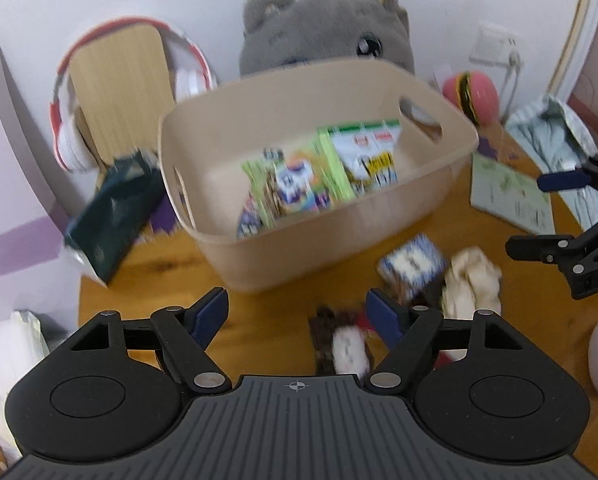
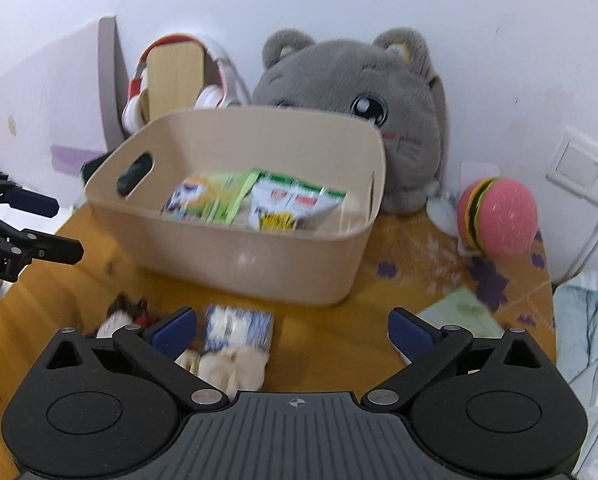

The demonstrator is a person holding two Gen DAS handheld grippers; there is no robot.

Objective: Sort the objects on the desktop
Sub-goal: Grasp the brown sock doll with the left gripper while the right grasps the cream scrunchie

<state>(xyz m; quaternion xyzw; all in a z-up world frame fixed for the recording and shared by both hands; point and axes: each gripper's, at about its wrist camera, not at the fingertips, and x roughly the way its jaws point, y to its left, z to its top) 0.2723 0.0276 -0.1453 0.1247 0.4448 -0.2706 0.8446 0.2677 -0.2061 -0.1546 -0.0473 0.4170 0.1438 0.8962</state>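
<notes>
White wall at the back, a big grey plush cat (image 2: 351, 120) slumped against it, and in front a cluttered wooden bench (image 2: 323, 344) with a beige bin (image 2: 255, 248) sitting square in the middle. Two snack packets (image 2: 255, 204) already lie inside the bin, so the sorting is under way. Loose on the bench just in front of it: a blue-and-white packet (image 1: 413, 266), a crumpled cream wad (image 1: 475, 280) touching its right side, and a dark brown-and-white wrapper (image 1: 341, 344) nearer the left gripper (image 1: 297, 314). Both grippers hover empty, fingers spread wide, the right gripper (image 2: 293, 330) poised above the cream wad and blue packet. The pictures are smeared, so labels can't be read. My guess is the next pick is one of these three. To do it well: come down straight, straddle just one item so the wad doesn't drag along with the packet, pinch across the narrow side, then lift clear of the bin's front wall before letting go inside. A pink burger toy (image 2: 499, 216) and a green leaflet (image 1: 511, 192) wait off to the right.
</notes>
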